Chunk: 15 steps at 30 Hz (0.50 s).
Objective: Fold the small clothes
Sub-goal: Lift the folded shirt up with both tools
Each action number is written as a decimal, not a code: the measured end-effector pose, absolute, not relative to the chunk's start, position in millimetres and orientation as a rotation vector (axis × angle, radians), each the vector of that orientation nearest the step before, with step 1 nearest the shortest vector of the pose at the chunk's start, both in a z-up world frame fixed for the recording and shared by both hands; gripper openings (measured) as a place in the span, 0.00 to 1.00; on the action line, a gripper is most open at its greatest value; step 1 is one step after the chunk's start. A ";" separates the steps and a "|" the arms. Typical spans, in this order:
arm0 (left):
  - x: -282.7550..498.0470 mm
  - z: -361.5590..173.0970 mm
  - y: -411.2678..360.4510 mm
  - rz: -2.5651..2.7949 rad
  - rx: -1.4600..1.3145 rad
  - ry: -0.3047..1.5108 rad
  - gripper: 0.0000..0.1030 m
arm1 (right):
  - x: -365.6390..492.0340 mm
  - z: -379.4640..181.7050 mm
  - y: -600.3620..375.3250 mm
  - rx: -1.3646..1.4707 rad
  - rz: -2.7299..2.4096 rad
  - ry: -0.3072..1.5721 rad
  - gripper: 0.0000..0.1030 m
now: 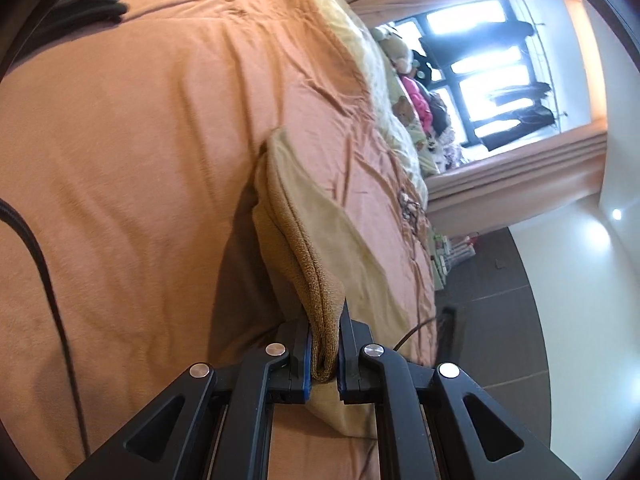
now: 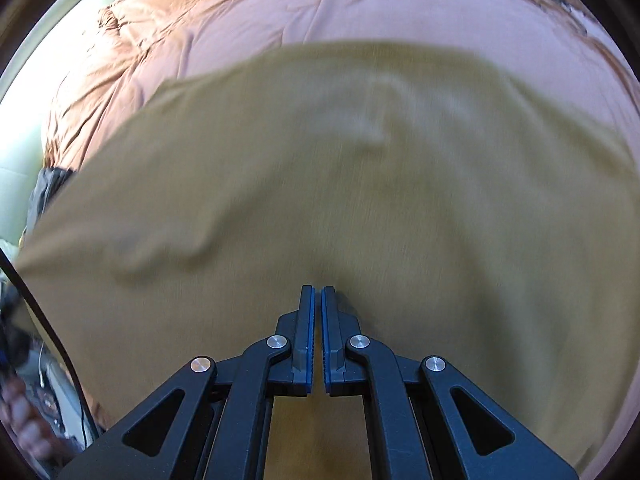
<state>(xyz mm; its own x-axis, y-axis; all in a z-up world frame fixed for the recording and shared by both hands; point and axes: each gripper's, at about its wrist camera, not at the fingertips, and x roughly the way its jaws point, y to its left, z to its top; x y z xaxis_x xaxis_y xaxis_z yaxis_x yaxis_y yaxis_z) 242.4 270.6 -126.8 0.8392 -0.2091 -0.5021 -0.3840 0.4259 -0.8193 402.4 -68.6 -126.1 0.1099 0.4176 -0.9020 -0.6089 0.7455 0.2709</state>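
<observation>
A tan-yellow small garment (image 1: 308, 240) lies on an orange bedspread (image 1: 140, 140). My left gripper (image 1: 325, 344) is shut on a bunched edge of the garment and lifts it off the bed, so the cloth hangs in a fold. In the right wrist view the same garment (image 2: 320, 168) spreads wide and blurred across the orange bedspread (image 2: 360, 8). My right gripper (image 2: 317, 292) is over the cloth with its jaws nearly together; no cloth shows between the pads.
A dark folded cloth pile (image 1: 92, 0) sits at the far end of the bed. Stuffed toys and pillows (image 1: 412, 92) line the bed's edge by the window. A black cable (image 1: 44, 264) crosses the left. The dark tiled floor (image 1: 500, 312) lies beside the bed.
</observation>
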 end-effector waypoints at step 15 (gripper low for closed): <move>297.9 -67.7 241.9 0.038 -0.992 0.642 0.08 | 362.3 -125.6 -115.6 -0.043 0.859 1.313 0.00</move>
